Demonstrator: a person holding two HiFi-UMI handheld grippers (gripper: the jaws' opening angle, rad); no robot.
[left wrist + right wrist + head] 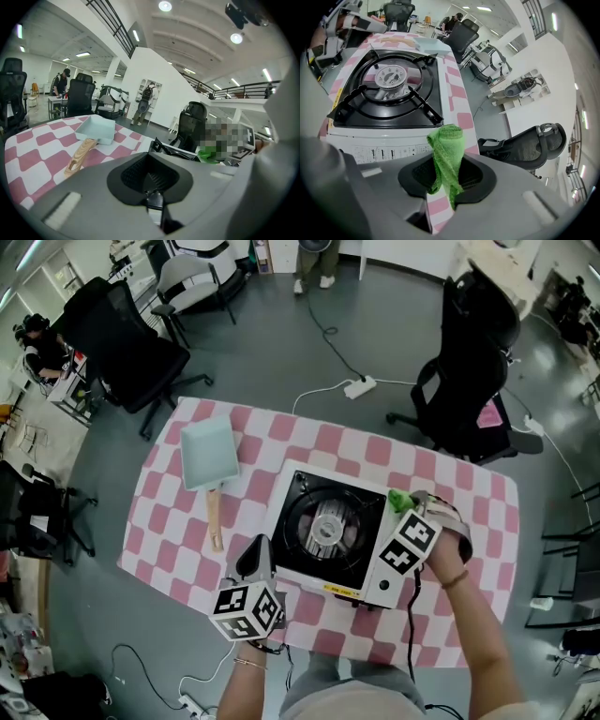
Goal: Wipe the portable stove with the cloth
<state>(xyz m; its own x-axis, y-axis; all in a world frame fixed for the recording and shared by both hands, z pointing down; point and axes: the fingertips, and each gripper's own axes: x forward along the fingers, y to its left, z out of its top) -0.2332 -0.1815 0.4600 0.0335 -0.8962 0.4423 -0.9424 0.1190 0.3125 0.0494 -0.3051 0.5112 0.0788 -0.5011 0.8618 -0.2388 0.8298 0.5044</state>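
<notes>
the checkered table (pixel 169 521) carries the portable stove (pixel 328 526) at its centre, burner bare and reachable. a square pan (pixel 211 454) lies apart at the stove's 10 o'clock, clear of the wiping path. the left gripper (pixel 255 559), jaws together on nothing, sits at 7 o'clock, likely to steady the stove. the right gripper (pixel 405 507), at 3 o'clock, pinches the green cloth (pixel 446 159), ready to wipe.
</notes>
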